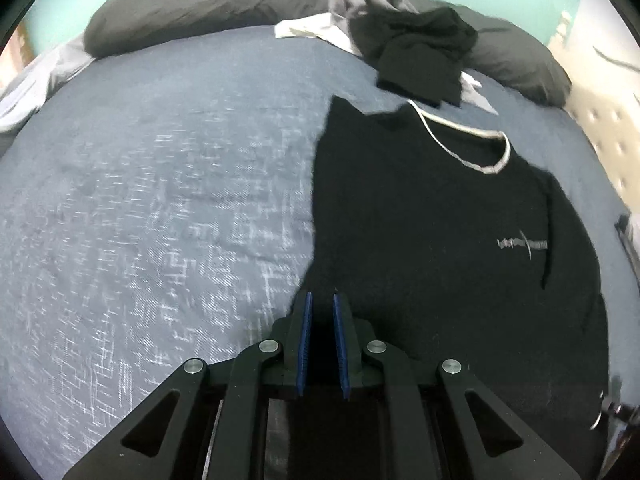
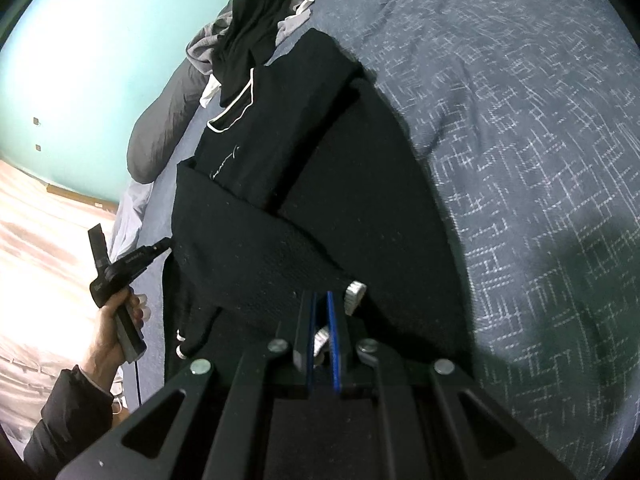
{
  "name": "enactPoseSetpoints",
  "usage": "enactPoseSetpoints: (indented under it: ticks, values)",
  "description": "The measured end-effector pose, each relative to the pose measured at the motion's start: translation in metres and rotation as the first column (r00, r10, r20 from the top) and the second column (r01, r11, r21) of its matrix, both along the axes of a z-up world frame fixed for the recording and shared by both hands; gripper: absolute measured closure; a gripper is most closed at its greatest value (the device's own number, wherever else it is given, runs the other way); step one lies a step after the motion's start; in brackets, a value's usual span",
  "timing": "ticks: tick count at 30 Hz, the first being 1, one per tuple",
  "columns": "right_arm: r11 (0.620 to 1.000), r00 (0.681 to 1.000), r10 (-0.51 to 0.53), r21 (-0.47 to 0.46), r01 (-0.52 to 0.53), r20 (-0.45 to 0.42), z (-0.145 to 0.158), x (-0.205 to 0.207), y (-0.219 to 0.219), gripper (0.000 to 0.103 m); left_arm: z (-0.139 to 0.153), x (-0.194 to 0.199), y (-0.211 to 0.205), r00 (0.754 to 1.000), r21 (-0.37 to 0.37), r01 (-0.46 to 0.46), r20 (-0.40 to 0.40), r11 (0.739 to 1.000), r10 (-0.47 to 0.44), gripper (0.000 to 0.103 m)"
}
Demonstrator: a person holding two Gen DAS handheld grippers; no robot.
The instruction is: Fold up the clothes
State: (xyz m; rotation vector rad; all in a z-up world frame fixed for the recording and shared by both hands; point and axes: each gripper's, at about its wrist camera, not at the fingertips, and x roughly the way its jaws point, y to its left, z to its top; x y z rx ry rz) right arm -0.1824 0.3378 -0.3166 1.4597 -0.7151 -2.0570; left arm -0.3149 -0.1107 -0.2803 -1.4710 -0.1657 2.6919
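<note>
A black sweatshirt (image 1: 440, 216) with a white-trimmed collar lies on the blue patterned bed cover (image 1: 160, 200). My left gripper (image 1: 321, 300) is nearly shut, its blue pads close together over the shirt's left hem; black fabric seems to sit between them. My right gripper (image 2: 321, 298) is shut on the sweatshirt's sleeve cuff (image 2: 354, 296), whose white ribbed edge shows beside the fingers. The sleeve (image 2: 248, 248) is drawn across the sweatshirt's body (image 2: 312, 128). The left gripper (image 2: 160, 246) shows in the right wrist view, held in a hand at the shirt's edge.
A pile of black, grey and white clothes (image 1: 400, 36) lies near the dark grey pillows (image 1: 200, 8) at the head of the bed. Light wooden floor (image 2: 40, 240) runs beside the bed, under a turquoise wall (image 2: 100, 40).
</note>
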Motion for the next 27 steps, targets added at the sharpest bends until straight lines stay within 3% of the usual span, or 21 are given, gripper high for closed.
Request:
enactPoseSetpoints:
  ticks: [5,15,22,27]
  values:
    - [1.000,1.000,-0.004,-0.004,0.004,0.001,0.001,-0.001,0.002,0.096,-0.017,-0.007,-0.002,0.998,-0.037,0.003,0.063,0.999,-0.001,0.090]
    - [1.000,1.000,-0.005,-0.025,0.004,-0.008,0.003,-0.003,-0.001,0.096,-0.002,0.027,-0.016,0.999,0.010,-0.035,-0.024,0.999,0.035,0.090]
    - [0.999,0.996,-0.005,-0.046,0.001,-0.092,0.022,-0.004,-0.007,0.096,-0.003,0.064,-0.028,0.994,0.102,-0.093,-0.052,0.990,0.099,0.090]
    - [1.000,0.992,0.000,-0.014,-0.002,-0.127,0.027,-0.004,-0.014,0.078,-0.011,0.088,-0.027,0.993,0.130,-0.089,-0.064,0.987,0.098,0.090]
